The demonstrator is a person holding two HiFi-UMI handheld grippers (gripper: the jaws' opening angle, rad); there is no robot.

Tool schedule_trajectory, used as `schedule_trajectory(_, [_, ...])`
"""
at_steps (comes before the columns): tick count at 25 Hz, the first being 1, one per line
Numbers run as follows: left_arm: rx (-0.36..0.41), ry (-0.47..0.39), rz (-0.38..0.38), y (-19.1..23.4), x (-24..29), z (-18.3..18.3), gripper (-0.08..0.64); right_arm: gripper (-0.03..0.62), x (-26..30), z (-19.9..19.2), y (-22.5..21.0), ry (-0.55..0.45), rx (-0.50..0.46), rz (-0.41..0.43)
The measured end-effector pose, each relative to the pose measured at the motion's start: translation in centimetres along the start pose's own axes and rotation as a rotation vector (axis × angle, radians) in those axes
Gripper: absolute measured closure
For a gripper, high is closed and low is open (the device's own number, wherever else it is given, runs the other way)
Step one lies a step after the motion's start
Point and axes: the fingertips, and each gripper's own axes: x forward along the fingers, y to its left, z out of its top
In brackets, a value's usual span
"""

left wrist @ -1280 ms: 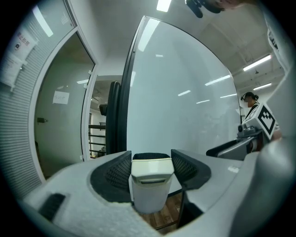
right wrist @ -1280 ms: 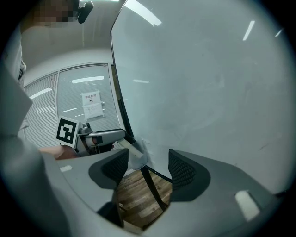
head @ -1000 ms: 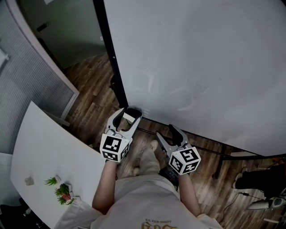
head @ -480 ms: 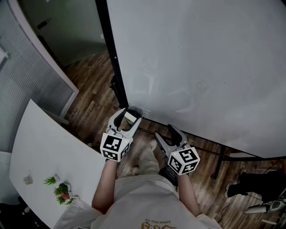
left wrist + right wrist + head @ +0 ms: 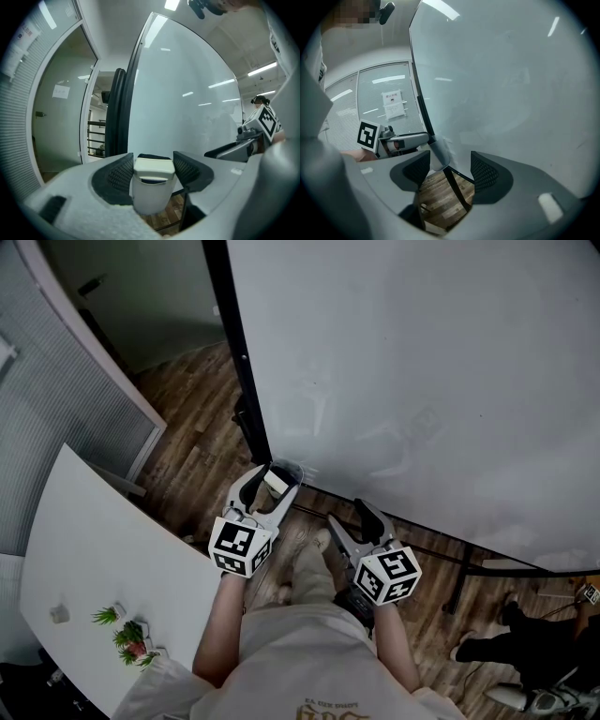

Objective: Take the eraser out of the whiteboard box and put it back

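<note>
My left gripper (image 5: 266,486) is shut on the white eraser (image 5: 275,481), which has a cream top and dark felt behind it. In the left gripper view the eraser (image 5: 151,180) stands upright with both ribbed pads pressing its sides. It sits right at the clear whiteboard box (image 5: 287,468) on the board's lower left corner; whether it is inside I cannot tell. The box (image 5: 439,153) also shows in the right gripper view, beside the left gripper (image 5: 401,140). My right gripper (image 5: 350,517) hangs open and empty to the right, below the whiteboard (image 5: 422,381).
The whiteboard's black post (image 5: 239,381) and stand legs (image 5: 441,554) rise from the wooden floor (image 5: 187,418). A white table (image 5: 103,559) with a small plant (image 5: 131,641) is at the left. A person's legs (image 5: 525,652) are at the lower right.
Both grippers stay where they were. The person at the lower right edge has shifted position.
</note>
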Motion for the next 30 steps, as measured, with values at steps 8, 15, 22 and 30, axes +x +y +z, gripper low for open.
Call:
schedule_trajectory(8, [-0.012, -0.027, 0.016, 0.1, -0.7, 0.5, 0.299, 0.319, -0.3, 0.2, -0.2, -0.017, -0.007, -0.005])
schedule_trajectory(15, [-0.002, -0.105, 0.033, -0.1, -2.6, 3.6, 0.307, 0.321, -1.2, 1.4, 0.4, -0.054, -0.026, -0.008])
schedule_trajectory(22, [0.020, -0.119, 0.049, -0.8, -4.3, 4.5, 0.312, 0.349, -2.4, 3.2, 2.5, -0.128, -0.067, 0.023])
schedule_trajectory(30, [0.047, -0.140, 0.069, -1.8, -5.9, 5.1, 0.349, 0.479, -4.7, 6.2, 3.7, -0.285, -0.131, -0.002])
